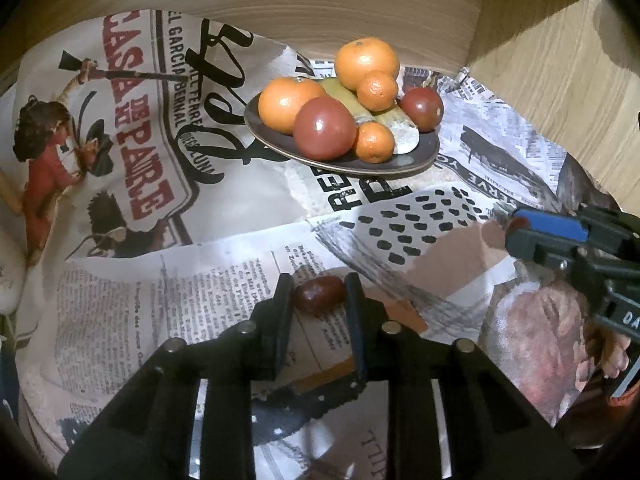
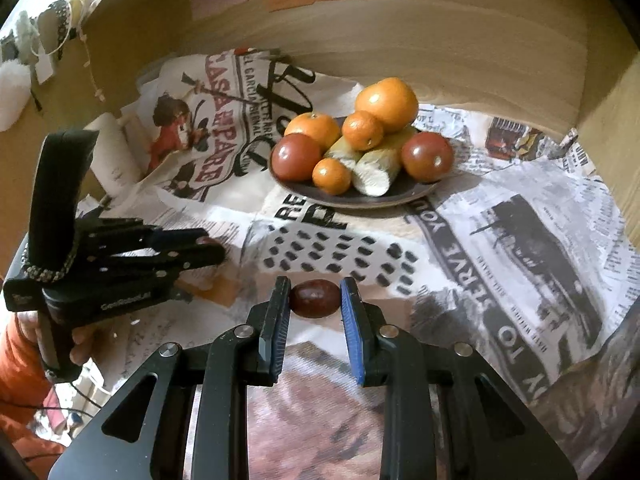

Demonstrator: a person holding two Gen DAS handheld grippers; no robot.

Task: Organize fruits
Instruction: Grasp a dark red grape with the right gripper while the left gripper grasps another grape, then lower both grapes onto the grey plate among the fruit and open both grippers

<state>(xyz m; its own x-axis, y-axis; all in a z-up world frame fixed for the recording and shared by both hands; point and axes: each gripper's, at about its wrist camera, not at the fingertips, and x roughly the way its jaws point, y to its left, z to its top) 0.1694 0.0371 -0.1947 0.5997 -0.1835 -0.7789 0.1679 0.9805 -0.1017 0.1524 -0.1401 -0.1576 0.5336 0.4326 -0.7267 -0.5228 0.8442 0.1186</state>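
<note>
While both claws point down at the newsprint-covered worktop [image 2: 500, 240], each is clamped on a small dark-red fruit: the left claw [image 1: 319, 300] on one date-like fruit [image 1: 320, 299], the right claw [image 2: 315, 300] on another [image 2: 315, 298]. Both fruits sit at the cloth, whether lifted I can't tell. The dark plate [image 1: 424, 156] farther back holds three oranges, two small ones, two red tomatoes and pale stalk pieces. A hand [image 2: 80, 344] in an orange sleeve grips the left handle.
</note>
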